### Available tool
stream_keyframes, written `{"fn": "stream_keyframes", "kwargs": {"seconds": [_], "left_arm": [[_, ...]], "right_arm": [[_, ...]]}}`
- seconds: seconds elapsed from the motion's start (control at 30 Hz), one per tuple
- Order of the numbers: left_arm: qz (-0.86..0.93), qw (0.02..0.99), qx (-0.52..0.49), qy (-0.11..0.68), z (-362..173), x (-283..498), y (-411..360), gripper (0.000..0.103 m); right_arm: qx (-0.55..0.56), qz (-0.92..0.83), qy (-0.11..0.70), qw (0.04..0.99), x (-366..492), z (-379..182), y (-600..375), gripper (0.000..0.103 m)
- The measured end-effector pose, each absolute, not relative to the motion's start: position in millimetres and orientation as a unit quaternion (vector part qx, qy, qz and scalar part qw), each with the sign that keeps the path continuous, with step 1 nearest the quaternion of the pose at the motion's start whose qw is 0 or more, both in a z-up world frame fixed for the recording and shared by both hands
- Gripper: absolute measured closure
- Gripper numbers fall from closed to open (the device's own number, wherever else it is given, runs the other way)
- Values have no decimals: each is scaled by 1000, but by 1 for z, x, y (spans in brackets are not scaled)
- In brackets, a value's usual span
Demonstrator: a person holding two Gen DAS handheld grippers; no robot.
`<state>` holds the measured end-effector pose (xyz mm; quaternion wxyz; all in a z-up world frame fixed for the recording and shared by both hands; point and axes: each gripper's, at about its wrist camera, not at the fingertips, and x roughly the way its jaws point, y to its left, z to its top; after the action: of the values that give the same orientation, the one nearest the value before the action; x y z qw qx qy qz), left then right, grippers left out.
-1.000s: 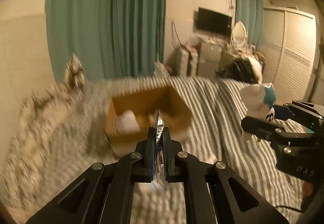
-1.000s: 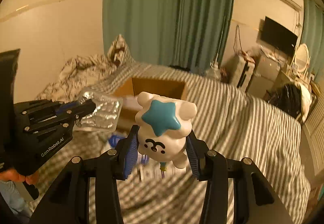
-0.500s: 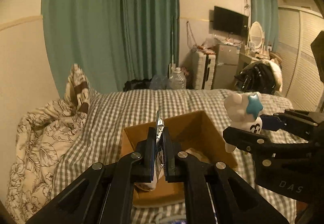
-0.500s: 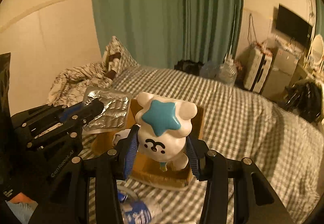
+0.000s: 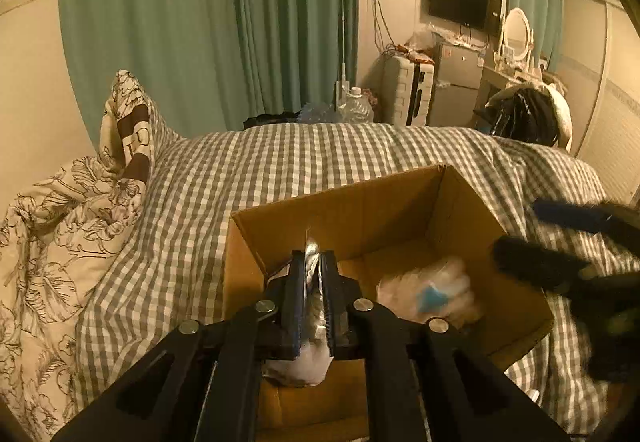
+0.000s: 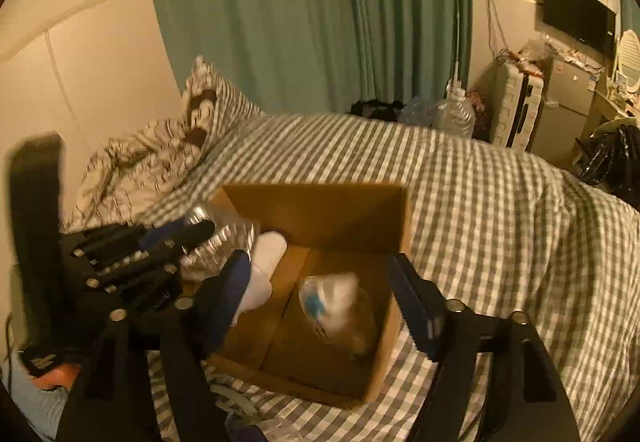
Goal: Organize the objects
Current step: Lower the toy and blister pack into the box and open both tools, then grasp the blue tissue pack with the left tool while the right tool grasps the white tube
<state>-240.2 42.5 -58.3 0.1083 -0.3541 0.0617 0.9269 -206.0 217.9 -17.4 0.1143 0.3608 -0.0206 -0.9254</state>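
An open cardboard box [image 5: 400,202] [image 6: 316,206] sits on the checked bed. My left gripper [image 5: 312,282] is shut on a silver foil blister pack [image 5: 311,242] and holds it over the box's left side; it also shows in the right wrist view [image 6: 188,242] with the pack [image 6: 224,238]. My right gripper [image 6: 320,274] is open over the box. The white toy with a blue star [image 6: 332,302] [image 5: 432,294] is blurred inside the box, free of the fingers. A white object [image 6: 264,262] lies in the box's left part.
A floral pillow and quilt [image 5: 80,202] lie left of the box. Loose packets [image 6: 256,426] lie on the bed in front of the box. Green curtains [image 5: 220,22], water bottles [image 6: 452,114] and a fridge [image 5: 456,82] stand beyond the bed.
My right gripper opened and let go of the white star toy, which dropped into the box. Both grippers moved closer over the box; the left one still holds the foil pack.
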Motion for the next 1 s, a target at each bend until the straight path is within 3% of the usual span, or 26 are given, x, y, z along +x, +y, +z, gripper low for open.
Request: {"fn": "stream_keyframes", "kwargs": {"seconds": [0.07, 0.1, 0.13, 0.27, 0.37, 0.5, 0.67, 1.0], "left_arm": [[928, 105, -352, 68, -54, -234, 41, 59], [930, 100, -347, 70, -50, -228, 39, 36], [933, 95, -340, 70, -46, -223, 37, 27], [938, 86, -327, 73, -31, -197, 26, 25], [942, 72, -319, 72, -22, -175, 14, 15], [945, 59, -316, 62, -21, -140, -3, 12], [938, 42, -342, 45, -49, -105, -13, 12], [904, 69, -419, 59, -123, -68, 14, 12]], "right_arm": [[346, -932, -16, 106, -192, -5, 223, 22], [337, -936, -11, 100, -184, 3, 224, 21], [328, -940, -3, 94, -174, 11, 225, 20], [309, -947, 20, 81, -141, 34, 223, 15], [301, -950, 34, 80, -110, 47, 222, 11], [295, -950, 55, 83, -73, 45, 213, 8], [317, -942, 76, 76, -45, 10, 203, 8], [399, -916, 27, 30, -50, -67, 246, 8]]}}
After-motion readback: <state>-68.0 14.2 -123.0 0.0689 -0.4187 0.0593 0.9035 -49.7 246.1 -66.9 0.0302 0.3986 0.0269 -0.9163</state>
